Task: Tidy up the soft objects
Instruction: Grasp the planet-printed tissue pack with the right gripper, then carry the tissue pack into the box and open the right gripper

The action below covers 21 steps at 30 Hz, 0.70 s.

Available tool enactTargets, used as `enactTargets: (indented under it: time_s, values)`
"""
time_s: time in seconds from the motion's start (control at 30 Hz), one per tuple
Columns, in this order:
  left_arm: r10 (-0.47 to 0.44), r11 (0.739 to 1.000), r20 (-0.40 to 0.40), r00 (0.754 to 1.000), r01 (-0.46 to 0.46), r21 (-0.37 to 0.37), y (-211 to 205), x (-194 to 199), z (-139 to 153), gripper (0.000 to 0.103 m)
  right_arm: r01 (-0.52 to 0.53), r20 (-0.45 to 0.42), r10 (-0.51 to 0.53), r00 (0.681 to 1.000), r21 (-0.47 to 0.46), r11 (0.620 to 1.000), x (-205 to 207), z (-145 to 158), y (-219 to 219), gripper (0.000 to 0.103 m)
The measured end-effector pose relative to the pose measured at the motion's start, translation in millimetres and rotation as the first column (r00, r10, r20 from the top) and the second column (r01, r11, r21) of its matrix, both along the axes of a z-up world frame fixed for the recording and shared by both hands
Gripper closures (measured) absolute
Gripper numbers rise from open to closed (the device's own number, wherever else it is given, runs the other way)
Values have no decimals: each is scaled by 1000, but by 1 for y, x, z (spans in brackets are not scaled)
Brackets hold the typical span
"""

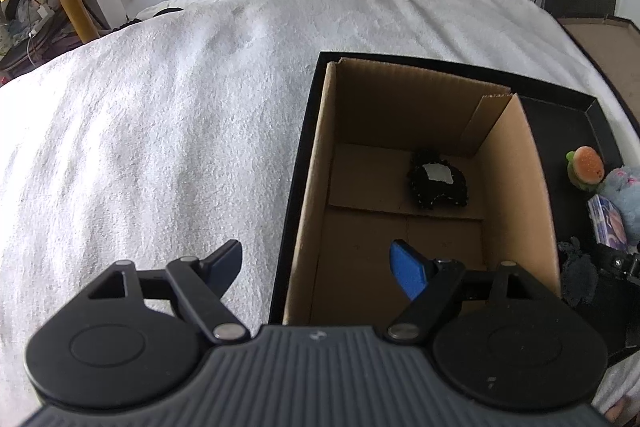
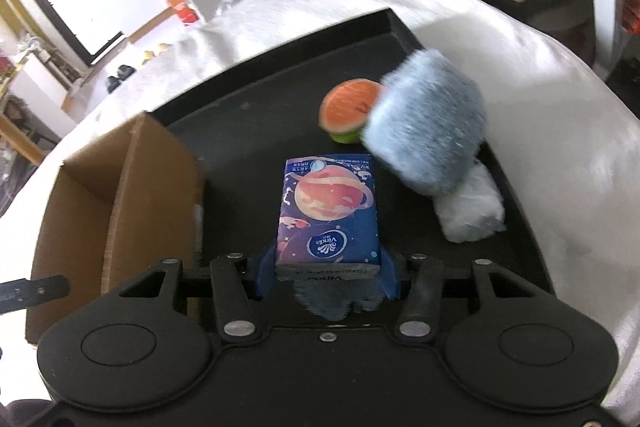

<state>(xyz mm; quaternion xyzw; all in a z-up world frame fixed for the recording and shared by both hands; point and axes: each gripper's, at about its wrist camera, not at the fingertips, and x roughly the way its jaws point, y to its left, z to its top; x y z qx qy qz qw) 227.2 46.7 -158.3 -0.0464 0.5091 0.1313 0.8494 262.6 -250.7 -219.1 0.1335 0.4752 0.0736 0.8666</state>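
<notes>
Nearest the right wrist lens, the right claw [image 2: 327,269] was clamped on a tissue pack [image 2: 328,213] (blue wrapper, planet print), its blue fingers [image 2: 266,269] pressing the pack's near end from both sides. A scrap of grey-blue fuzzy material [image 2: 334,301] showed beneath the pack; what it was could not be told. Beyond the pack, on the black tray [image 2: 248,115], sat a burger-shaped soft toy [image 2: 346,111], touching a pale blue plush toy [image 2: 426,125] on its right. A white fluffy bundle [image 2: 470,211] lay just beside the plush on its near side.

From the left wrist view, the left claw [image 1: 318,269] stood wide with nothing between its fingers, straddling the near left wall of the cardboard box [image 1: 308,195]: one finger [image 1: 226,261] outside over the white bedcover [image 1: 160,107], the blue one [image 1: 408,267] inside the box. On the box floor toward the far right corner lay a black knitted item [image 1: 438,183] with a white patch. The box rested in the left part of the tray, which sat on the bed.
</notes>
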Motion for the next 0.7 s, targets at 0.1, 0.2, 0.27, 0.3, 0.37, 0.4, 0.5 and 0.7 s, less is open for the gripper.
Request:
enactTargets:
  time_s: [0.1,0.2,0.27,0.3,0.37,0.4,0.5,0.7]
  values:
    - [-6,1000,16,1000,7,-16,2,-4,4,24,-30,30,30,999,-2,1000,0,11,8,53]
    - [-13,1000,46,999,14,-22,3,-8,10,24,-63,55,63,996,-2,998,0,22,17,53]
    - [-14,999,62,998,16,-28,5,-10,12,27,-85,70,85,994,-4,996,-1,30,25,53]
    - [-12,999,63,998,14,-34,6,-10,12,27,-94,78,94,993,-4,996,-1,33,28,53]
    - [-6,998,69,998,10,-58,9,-11,13,27,-113,93,113,989,-3,994,0,40,36,53]
    - [-3,998,73,997,8,-62,11,-12,13,27,-121,99,121,988,-3,993,1,43,39,53]
    - [1,998,88,996,5,-68,14,-14,14,32,-152,117,152,981,-12,988,3,52,52,53]
    - [11,993,94,995,1,-118,21,-16,11,42,-194,139,195,971,-21,981,1,65,74,53]
